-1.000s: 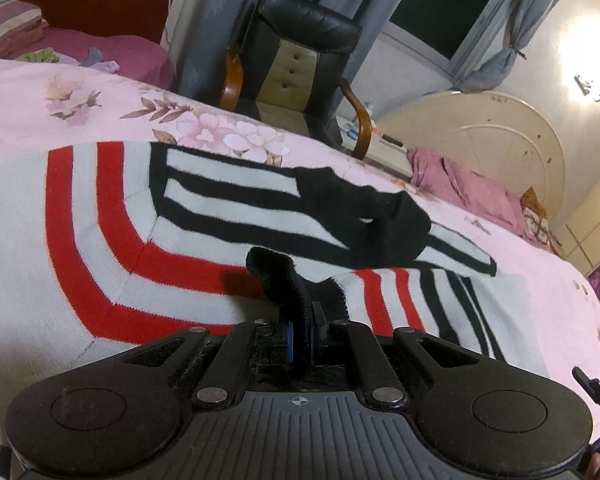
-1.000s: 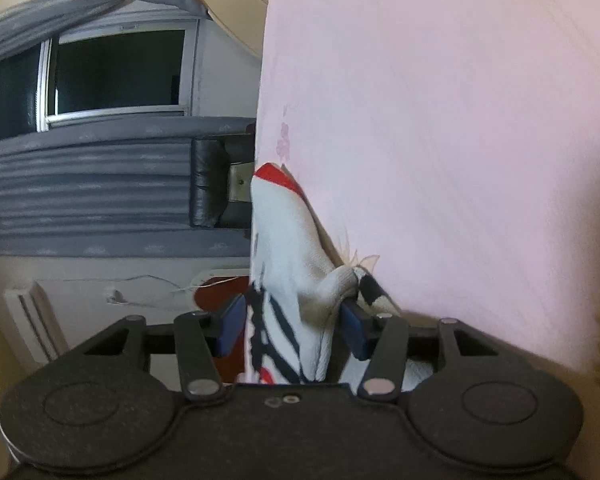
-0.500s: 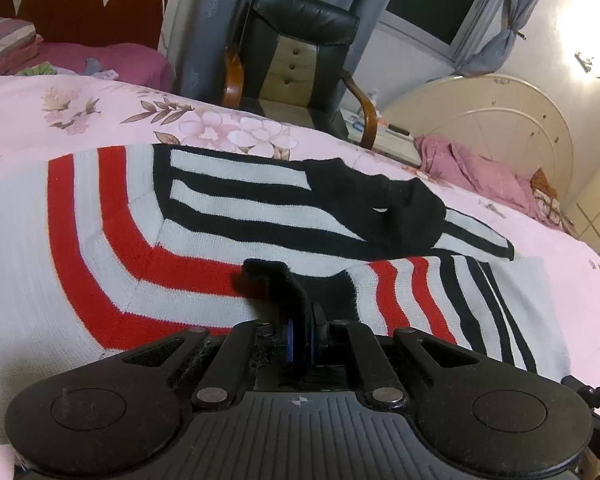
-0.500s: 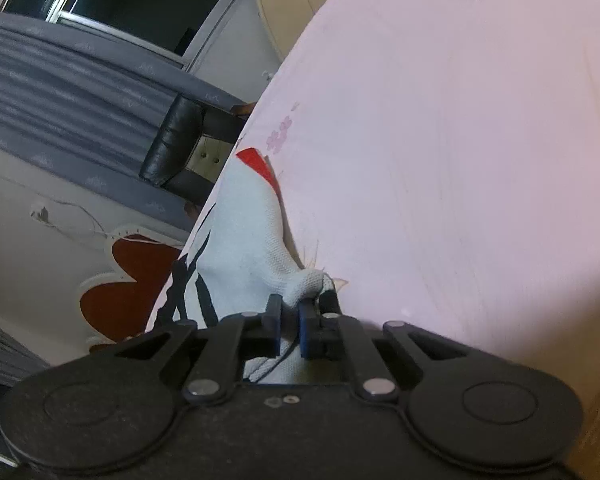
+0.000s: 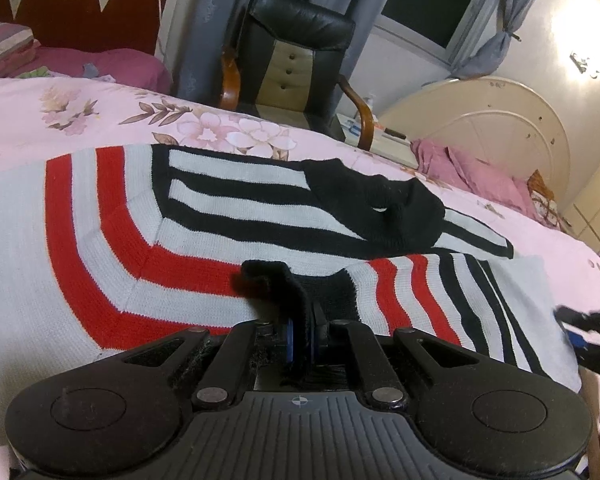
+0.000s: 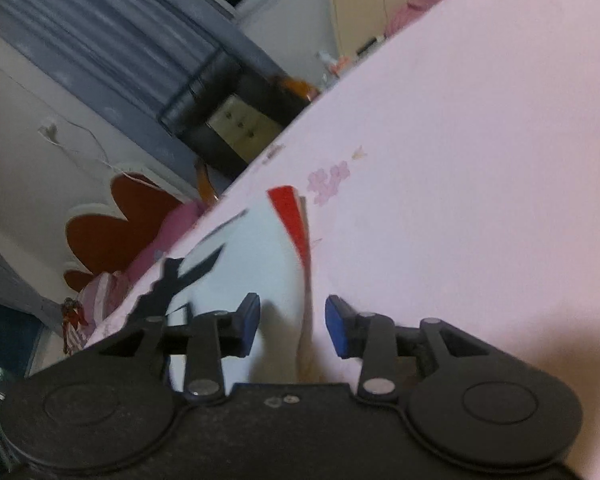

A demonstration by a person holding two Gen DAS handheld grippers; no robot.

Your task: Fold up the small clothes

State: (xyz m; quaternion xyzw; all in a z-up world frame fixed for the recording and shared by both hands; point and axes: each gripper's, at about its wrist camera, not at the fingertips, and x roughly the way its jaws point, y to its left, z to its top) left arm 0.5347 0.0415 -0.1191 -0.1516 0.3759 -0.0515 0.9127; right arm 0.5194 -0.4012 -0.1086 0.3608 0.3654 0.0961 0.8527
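I see pink floral-print bed (image 5: pixel 28 120); red, black, white striped knit sweater (image 5: pixel 100 240) spread flat directly on it.

Sweater (image 5: pixel 204 216) ribbed knit cloth; bedsheet (image 6: pixel 480 160) smooth cloth; chair (image 5: pixel 296 40) glossy leather.

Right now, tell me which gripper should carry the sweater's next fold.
Left. The left gripper is shut on the black cuff of the striped sweater, so it can likely carry it across. The right gripper is open, gripping nothing, over the sweater's edge.
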